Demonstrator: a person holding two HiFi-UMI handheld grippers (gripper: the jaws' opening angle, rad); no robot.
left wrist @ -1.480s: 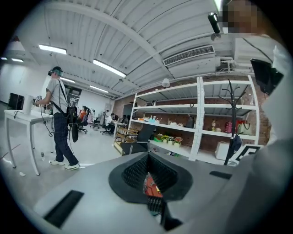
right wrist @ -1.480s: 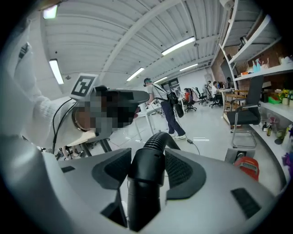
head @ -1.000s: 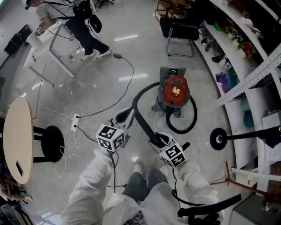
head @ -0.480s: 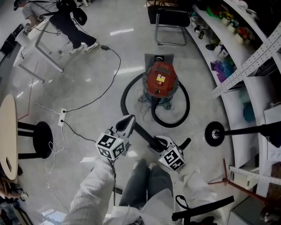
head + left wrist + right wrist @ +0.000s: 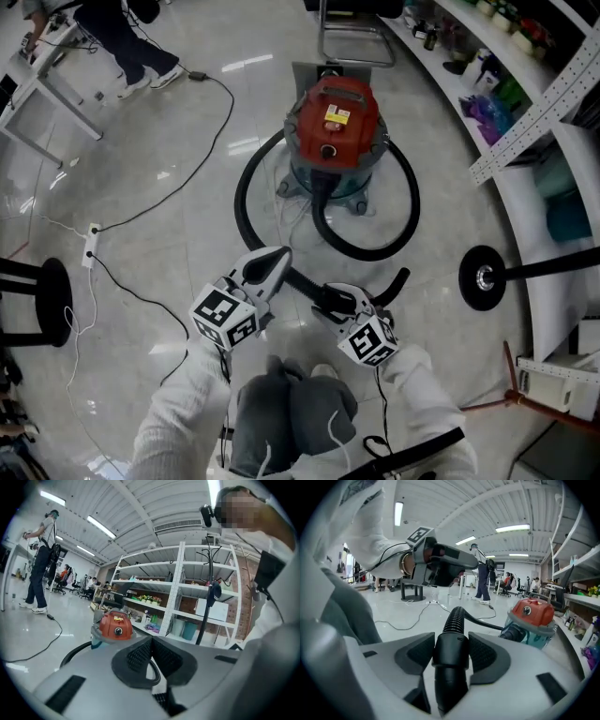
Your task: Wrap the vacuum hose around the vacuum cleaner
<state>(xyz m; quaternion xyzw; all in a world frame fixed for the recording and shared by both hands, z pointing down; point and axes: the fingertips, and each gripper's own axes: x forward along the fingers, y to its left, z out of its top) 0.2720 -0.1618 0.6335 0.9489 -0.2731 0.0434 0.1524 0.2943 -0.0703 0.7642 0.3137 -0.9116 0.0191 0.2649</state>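
The vacuum cleaner point(image 5: 336, 127) has a red top and a teal body and stands on the floor ahead of me. Its black hose point(image 5: 242, 187) leaves the front, loops round the right side and curves back round the left. My right gripper point(image 5: 328, 298) is shut on the hose's rigid end cuff point(image 5: 451, 658), with the ribbed hose point(image 5: 454, 618) running on toward the vacuum cleaner point(image 5: 532, 613). My left gripper point(image 5: 272, 259) is just left of it, above the hose, shut with nothing between its pads point(image 5: 140, 654). The vacuum cleaner point(image 5: 116, 624) shows beyond them.
A black round stand base point(image 5: 483, 278) sits on the floor to the right, below white shelving point(image 5: 525, 112). A power strip with cables point(image 5: 91, 242) lies at left. A chair point(image 5: 352, 37) stands behind the vacuum. A person point(image 5: 122, 37) stands by a table far left.
I have come closer to the vacuum cleaner with both grippers. The hose now curves more tightly round its left and right sides. The right gripper still holds the hose end.
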